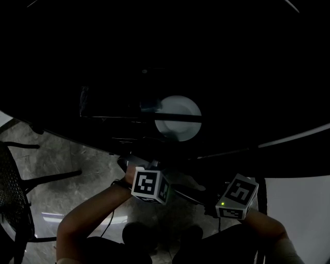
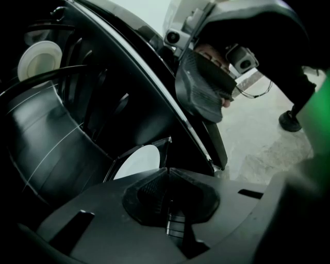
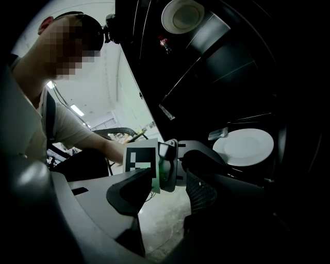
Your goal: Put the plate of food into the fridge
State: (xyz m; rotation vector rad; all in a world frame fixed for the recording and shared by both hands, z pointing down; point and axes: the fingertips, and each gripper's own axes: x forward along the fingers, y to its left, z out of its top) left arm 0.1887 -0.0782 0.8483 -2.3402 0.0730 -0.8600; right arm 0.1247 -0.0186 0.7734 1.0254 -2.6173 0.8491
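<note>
A white plate lies on a dark shelf inside the unlit fridge; I can make out no food on it. It also shows in the left gripper view as the plate, just beyond the jaws, and in the right gripper view as the plate, up and to the right. My left gripper is shut, jaws meeting with nothing between them, a short way before the plate. My right gripper is open and empty, held beside the left gripper's marker cube. Both cubes sit low in the head view, left and right.
A white round object sits higher up inside the fridge. The fridge's dark edge runs diagonally beside the grippers. Grey stone floor lies below, with a black chair at the left and a white panel at the right.
</note>
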